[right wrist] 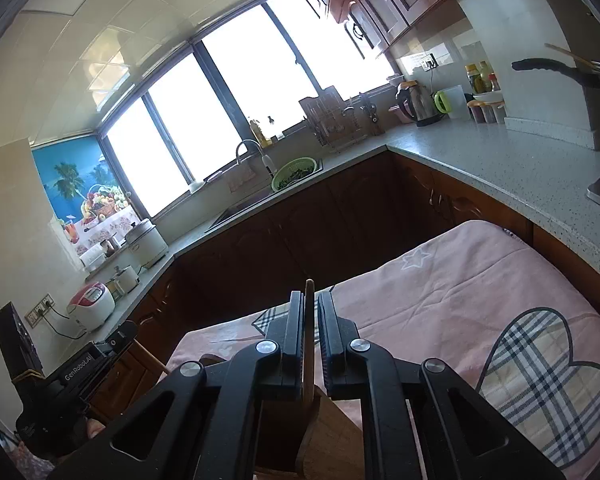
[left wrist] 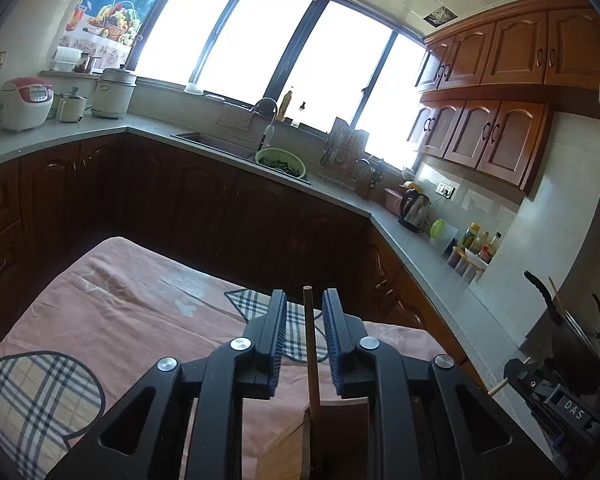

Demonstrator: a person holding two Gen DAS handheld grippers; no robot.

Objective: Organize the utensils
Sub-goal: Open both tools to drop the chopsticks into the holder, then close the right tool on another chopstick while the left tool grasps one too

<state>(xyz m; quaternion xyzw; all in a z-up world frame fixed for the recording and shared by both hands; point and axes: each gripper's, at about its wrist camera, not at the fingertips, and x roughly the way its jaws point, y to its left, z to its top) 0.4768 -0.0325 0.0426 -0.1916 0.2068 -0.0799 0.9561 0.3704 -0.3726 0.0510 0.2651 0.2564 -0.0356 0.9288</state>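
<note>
While both grippers hang over the pink cloth [left wrist: 132, 304], each has a thin wooden stick standing between its jaws and a wooden holder [left wrist: 340, 436] low in frame. The left gripper [left wrist: 305, 336] is slightly parted, clear of its stick [left wrist: 310, 344]. The right gripper [right wrist: 310, 340] looks narrowly parted around its stick [right wrist: 309, 336], so both sticks seem just delivered, though what remains is out of view.

Left gripper [left wrist: 304, 334] tilted slightly downward, fingers apart, right gripper [right wrist: 310, 336] angled downward, fingers narrowly parted
</note>
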